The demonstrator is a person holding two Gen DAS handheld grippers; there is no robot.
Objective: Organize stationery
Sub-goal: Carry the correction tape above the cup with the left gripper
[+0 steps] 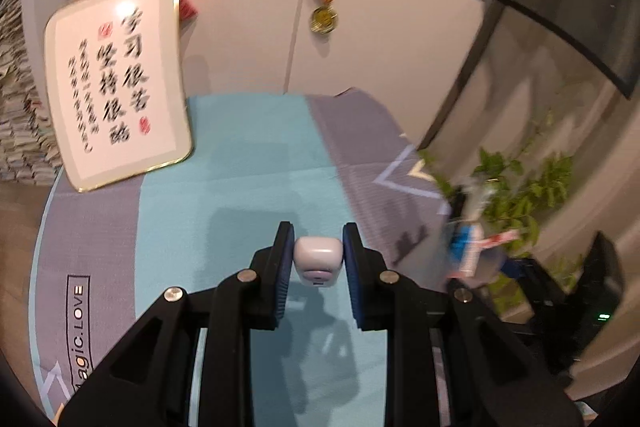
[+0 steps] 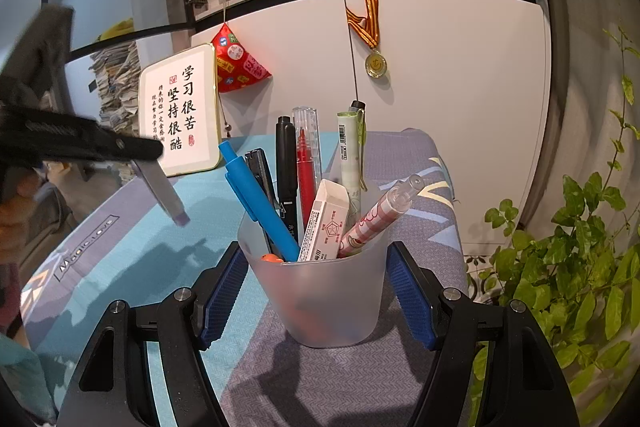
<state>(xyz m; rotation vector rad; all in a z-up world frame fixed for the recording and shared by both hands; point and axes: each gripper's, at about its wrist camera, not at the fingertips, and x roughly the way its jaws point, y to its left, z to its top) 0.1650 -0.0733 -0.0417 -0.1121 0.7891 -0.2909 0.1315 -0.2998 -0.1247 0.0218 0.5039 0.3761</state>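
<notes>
clamped on a small lilac-and-white stationery piece [image 1: 319, 259], the left gripper [image 1: 319, 259] hangs above the mat [image 1: 240, 167], pads pressing both flanks (too blurred to name beyond a flat, stubby bar). in the right view, same piece [image 2: 160, 189] seen slanting down from the left claw, well up and off toward the mat's left edge, apart from the cup. right gripper [image 2: 316, 291] closed around the frosted pen cup [image 2: 320, 299], blue pads snug on its walls, cup standing near the mat's right edge.

to finish this step well: carry the piece over the cup's rim, tip it closer to upright, aim for the gap at the near left of the rim, release only once the lower end is inside. keep the cup braced meanwhile.

in the way: the blue pen [image 2: 256, 195] leaning toward that side, black marker [image 2: 286, 167], red pen [image 2: 307, 163], eraser [image 2: 326, 223] and patterned pen [image 2: 380, 215] crowding the middle. calligraphy plaque [image 2: 180, 111] stands at the far left corner, houseplant [image 2: 580, 267] beyond the right edge, both clear of the path.
</notes>
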